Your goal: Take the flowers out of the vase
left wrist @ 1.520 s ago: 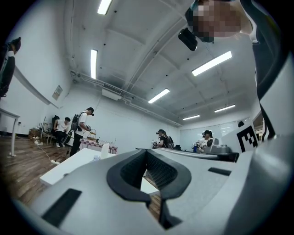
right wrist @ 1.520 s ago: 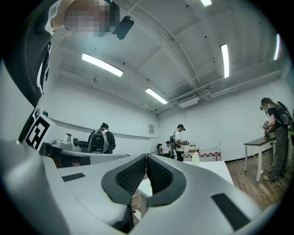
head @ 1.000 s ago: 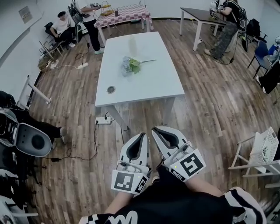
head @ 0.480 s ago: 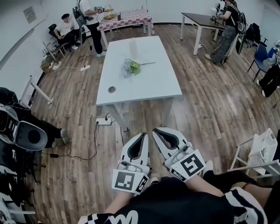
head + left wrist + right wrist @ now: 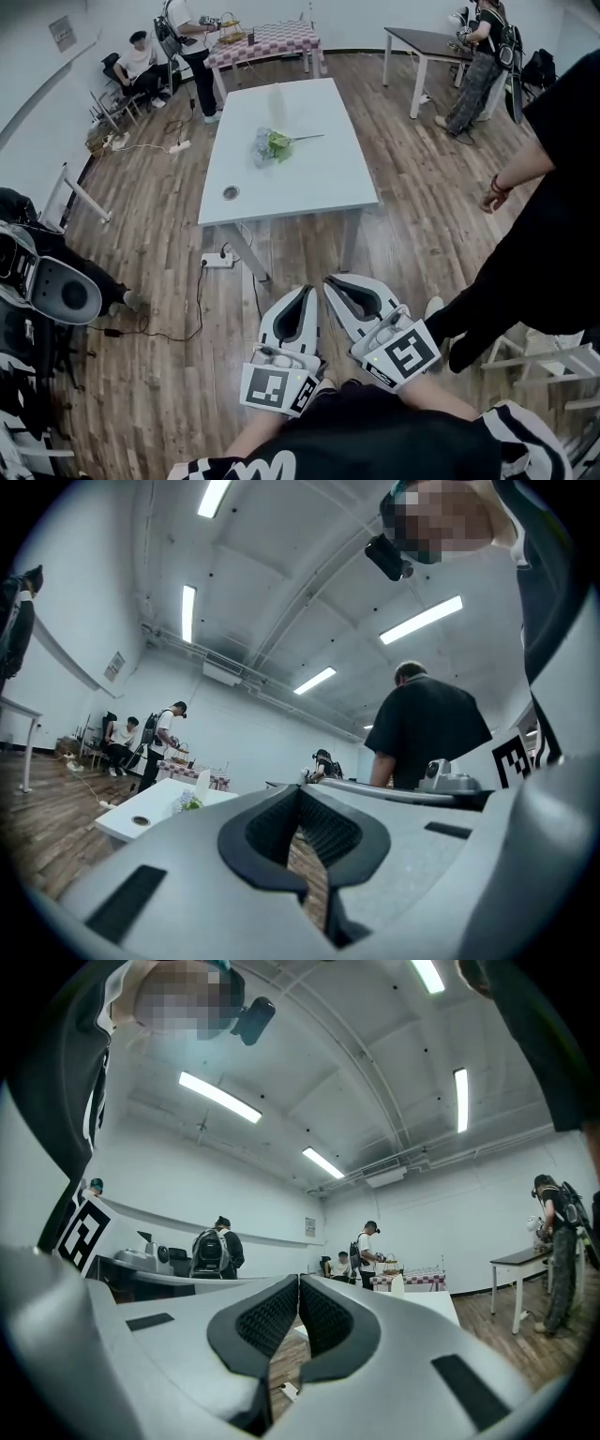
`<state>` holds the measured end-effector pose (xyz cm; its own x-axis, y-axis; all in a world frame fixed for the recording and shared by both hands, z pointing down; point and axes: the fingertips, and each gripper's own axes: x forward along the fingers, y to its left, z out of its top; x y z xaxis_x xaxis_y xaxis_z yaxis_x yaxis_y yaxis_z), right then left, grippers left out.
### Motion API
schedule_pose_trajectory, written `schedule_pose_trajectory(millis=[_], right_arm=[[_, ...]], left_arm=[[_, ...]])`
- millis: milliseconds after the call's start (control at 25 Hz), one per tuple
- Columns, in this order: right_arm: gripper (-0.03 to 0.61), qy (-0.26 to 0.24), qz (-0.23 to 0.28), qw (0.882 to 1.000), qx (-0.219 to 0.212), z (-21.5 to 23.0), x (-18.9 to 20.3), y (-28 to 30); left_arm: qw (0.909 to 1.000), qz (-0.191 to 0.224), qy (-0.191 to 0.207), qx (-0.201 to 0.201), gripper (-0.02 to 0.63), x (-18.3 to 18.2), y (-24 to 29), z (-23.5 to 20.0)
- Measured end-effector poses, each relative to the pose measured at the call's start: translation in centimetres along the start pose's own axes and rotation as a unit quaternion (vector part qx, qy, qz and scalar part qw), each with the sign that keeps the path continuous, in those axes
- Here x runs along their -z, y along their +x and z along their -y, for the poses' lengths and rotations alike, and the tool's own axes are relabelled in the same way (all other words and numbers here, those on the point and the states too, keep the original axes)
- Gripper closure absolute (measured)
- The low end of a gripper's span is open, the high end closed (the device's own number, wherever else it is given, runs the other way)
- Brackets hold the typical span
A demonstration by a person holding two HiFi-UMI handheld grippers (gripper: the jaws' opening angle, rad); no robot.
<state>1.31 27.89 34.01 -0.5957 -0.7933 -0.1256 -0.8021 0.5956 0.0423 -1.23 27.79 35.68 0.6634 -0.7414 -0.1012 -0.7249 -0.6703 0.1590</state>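
Note:
The bunch of flowers [image 5: 270, 144], pale blue blooms with green leaves and a thin stem, lies flat on the white table [image 5: 309, 187]. A clear vase [image 5: 276, 97] stands upright farther back on the same table, apart from the flowers. My left gripper [image 5: 307, 290] and right gripper [image 5: 330, 280] hang side by side over the wooden floor, well short of the table's near edge. Both are shut and hold nothing. In the left gripper view the shut gripper [image 5: 300, 790] points toward the flowers [image 5: 192, 803] and vase [image 5: 202, 782]. The right gripper [image 5: 298, 1281] is likewise shut.
A person in black [image 5: 544, 216] stands close on the right. A white rack [image 5: 562, 361] is behind them. A power strip [image 5: 217, 260] and cable lie under the table's near end. A round disc [image 5: 231, 192] sits on the table. Several people and a checkered table [image 5: 267, 37] are at the back.
A person in black has stepped into the head view on the right, covering the white rack. The table sits slightly further left in the head view. Both grippers stay shut.

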Motion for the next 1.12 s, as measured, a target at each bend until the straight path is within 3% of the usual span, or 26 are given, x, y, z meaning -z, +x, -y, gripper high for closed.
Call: schedule_pose_trajectory(millis=[1120], right_arm=[[0.560,-0.006,-0.002,1.000,-0.019,-1.5,-0.1,-1.0]], left_arm=[[1.0000,-0.001,0.001,-0.010,0.609,0.2,-1.3,1.3]])
